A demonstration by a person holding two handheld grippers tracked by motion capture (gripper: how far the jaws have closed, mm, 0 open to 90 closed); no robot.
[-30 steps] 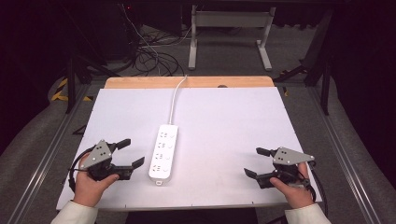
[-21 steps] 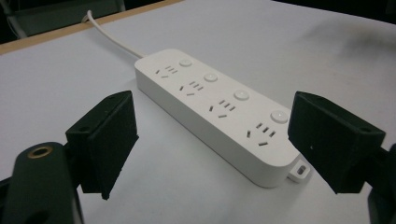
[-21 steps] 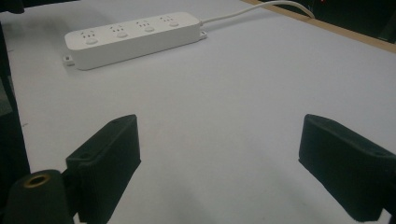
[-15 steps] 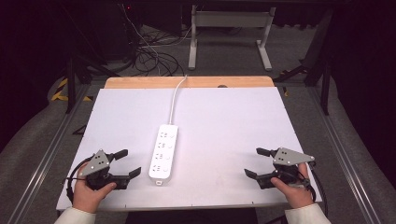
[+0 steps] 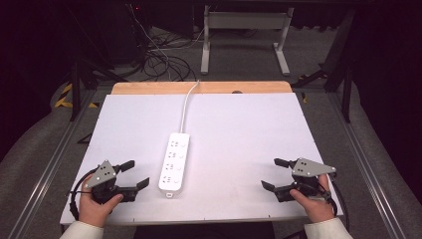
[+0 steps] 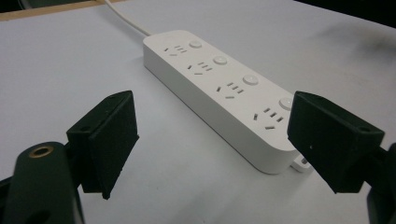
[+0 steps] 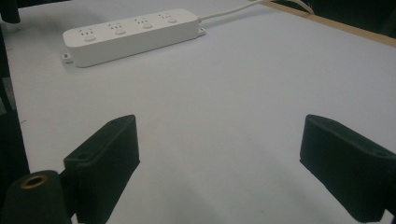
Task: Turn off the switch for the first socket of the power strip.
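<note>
White power strip [image 5: 174, 161] just right of open-jawed left hand-held gripper [image 5: 135, 175].

This looks like a lab or test room set up for recording, not a home. The counter [image 5: 249, 134] is a plain white sheet laid over a wooden top, whose bare edge [image 5: 149, 87] shows at the far side. Metal rails [image 5: 47, 164] run along both sides of it on a grey carpeted floor [image 5: 30, 149]. Behind it the room is dark, with loose cables [image 5: 159, 59] tangled on the floor, a white metal desk frame [image 5: 244, 22], and yellow-black hazard tape [image 5: 63, 97] at the left.
</note>
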